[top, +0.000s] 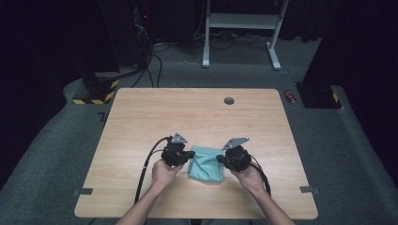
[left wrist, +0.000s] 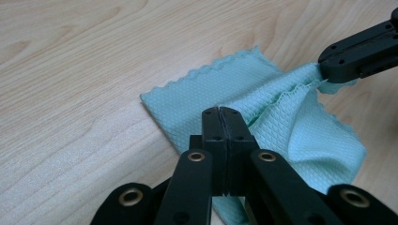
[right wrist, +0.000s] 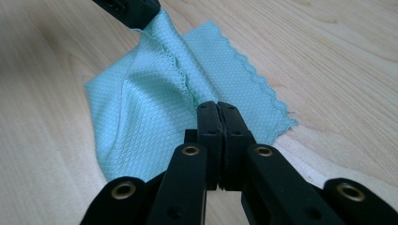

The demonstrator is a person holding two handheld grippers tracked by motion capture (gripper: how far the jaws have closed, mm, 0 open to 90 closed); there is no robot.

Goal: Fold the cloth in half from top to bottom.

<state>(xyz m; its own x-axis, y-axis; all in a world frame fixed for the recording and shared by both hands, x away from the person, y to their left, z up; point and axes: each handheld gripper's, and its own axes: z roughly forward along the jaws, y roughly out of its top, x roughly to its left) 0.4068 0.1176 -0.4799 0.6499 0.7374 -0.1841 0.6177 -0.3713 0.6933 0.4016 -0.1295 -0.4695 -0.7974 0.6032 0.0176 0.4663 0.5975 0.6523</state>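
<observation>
A mint-green textured cloth (top: 206, 165) lies partly folded on the wooden table, near the front middle. My left gripper (top: 191, 154) pinches its left edge and my right gripper (top: 219, 159) pinches its right edge, so the upper layer is lifted between them. In the left gripper view the jaws (left wrist: 220, 110) are shut on the scalloped hem of the cloth (left wrist: 220, 84), and the right gripper (left wrist: 359, 55) grips the far corner. In the right gripper view the jaws (right wrist: 218, 105) are shut on the cloth (right wrist: 141, 112), with the left gripper (right wrist: 131, 9) holding the far corner.
The light wooden table (top: 187, 117) has a round grey grommet (top: 229, 101) at its back middle. Beyond it, on grey carpet, stand a white desk frame (top: 244, 28), black equipment with cables (top: 141, 42) and a red can (top: 291, 97).
</observation>
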